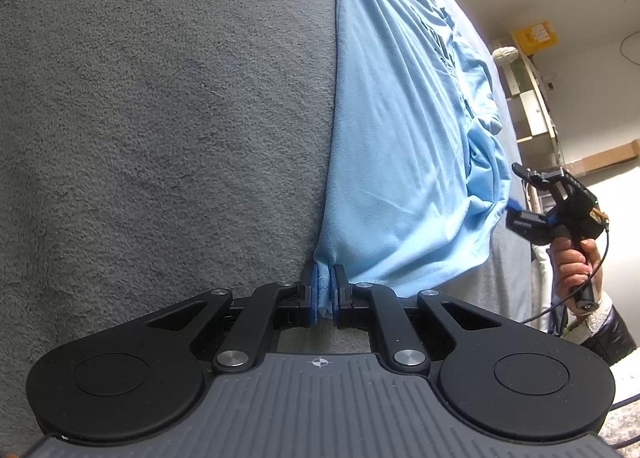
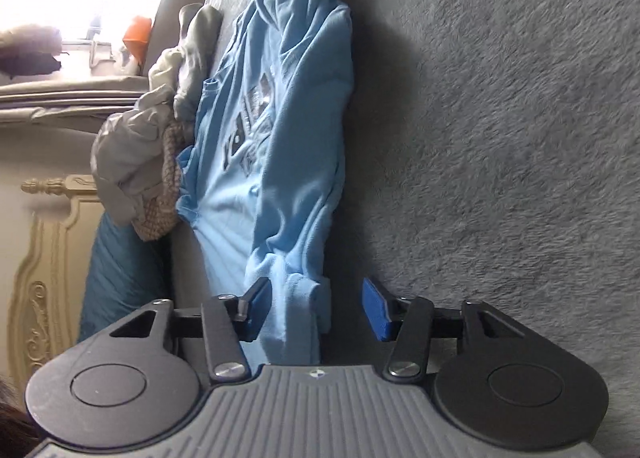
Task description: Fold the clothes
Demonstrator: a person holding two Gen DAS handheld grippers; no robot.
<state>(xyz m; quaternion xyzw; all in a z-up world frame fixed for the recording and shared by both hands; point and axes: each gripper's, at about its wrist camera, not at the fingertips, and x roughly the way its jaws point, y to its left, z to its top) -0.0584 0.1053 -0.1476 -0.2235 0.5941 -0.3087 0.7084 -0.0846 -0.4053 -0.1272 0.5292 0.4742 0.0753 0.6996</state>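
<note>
Creased light-blue shirt (image 1: 400, 146), corner pinched by left tool (image 1: 325, 290); right tool (image 2: 316, 308) gapes.

My rig, both units alike: ribbed grey housing with a small crosshair mark at the front edge, two black rounded plates with a raised disc each, black link arms on silver screws. Left tongs (image 1: 325, 294): blue pads (image 1: 319, 290) on black fingers. Right tongs (image 2: 316, 308): same build, blue pads (image 2: 376, 308). In the left view the right unit also shows a black handle, blue accents, a green light and a thin black cable looping down. The hand (image 1: 576, 262) on it has a pale fuzzy cuff over a dark sleeve.
</note>
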